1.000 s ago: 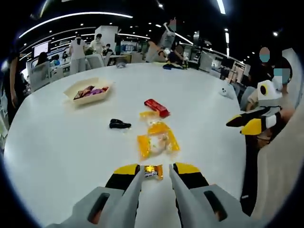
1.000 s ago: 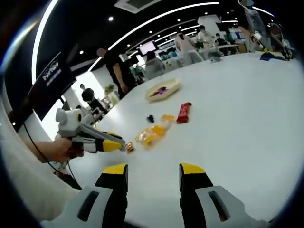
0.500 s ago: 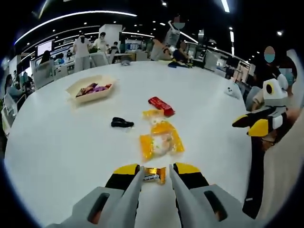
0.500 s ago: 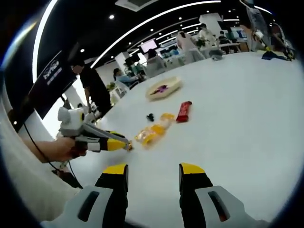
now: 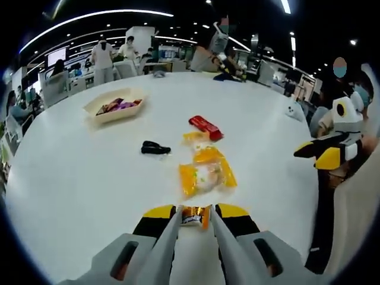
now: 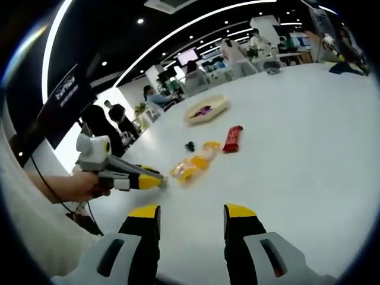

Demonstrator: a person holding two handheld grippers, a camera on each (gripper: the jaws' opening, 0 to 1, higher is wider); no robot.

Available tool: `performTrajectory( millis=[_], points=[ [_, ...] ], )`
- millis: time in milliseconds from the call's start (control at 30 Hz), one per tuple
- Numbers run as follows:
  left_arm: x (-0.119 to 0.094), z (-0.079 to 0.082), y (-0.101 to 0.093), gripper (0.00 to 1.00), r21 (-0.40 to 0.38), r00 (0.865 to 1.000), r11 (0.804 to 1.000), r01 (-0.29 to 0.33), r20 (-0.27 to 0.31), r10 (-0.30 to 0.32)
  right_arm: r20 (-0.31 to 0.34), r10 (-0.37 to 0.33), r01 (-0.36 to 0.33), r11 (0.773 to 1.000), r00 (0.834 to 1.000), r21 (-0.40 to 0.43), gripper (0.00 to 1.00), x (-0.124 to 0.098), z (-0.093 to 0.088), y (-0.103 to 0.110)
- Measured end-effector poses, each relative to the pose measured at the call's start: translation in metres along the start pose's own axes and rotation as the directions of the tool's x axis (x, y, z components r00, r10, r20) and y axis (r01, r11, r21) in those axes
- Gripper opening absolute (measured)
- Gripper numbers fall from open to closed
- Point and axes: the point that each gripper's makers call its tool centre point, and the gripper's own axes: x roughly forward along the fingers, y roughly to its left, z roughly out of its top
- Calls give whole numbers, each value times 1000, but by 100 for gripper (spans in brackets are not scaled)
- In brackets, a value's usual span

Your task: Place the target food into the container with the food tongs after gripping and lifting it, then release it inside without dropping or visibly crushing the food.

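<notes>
Between the left gripper's (image 5: 195, 215) pinching jaws at 6 o'clock, small wrapped candy (image 5: 195, 216), long axis 9-to-3; right gripper (image 6: 191, 217) jaws spread, holding nothing.

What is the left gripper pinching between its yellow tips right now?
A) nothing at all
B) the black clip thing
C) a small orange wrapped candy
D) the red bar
C: in the left gripper view, the left gripper has its jaws closed on the small orange wrapped candy, while the red bar and the black clip lie farther out on the white table.
</notes>
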Motion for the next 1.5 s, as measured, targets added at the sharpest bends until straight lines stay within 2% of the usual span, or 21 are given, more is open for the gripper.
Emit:
performTrajectory(
  millis=[267,733,1100,1500],
  points=[
    [1,1,1,21,-25,1000,1000,6,7,-6,3,-7,7,1000,1000,13,43,1,0,-5],
    [-2,0,1,18,-57,1000,998,-3,-1,3,-18,19,-19,1000,1000,4,42,8,0,2],
    [-15,21,19,18,-124,996,992,-39,72,48,-49,69,-70,997,996,-23,42,23,2,15],
    [-29,29,35,18,-165,990,984,-68,112,87,-88,133,-138,989,987,-50,42,41,4,33]
  ],
)
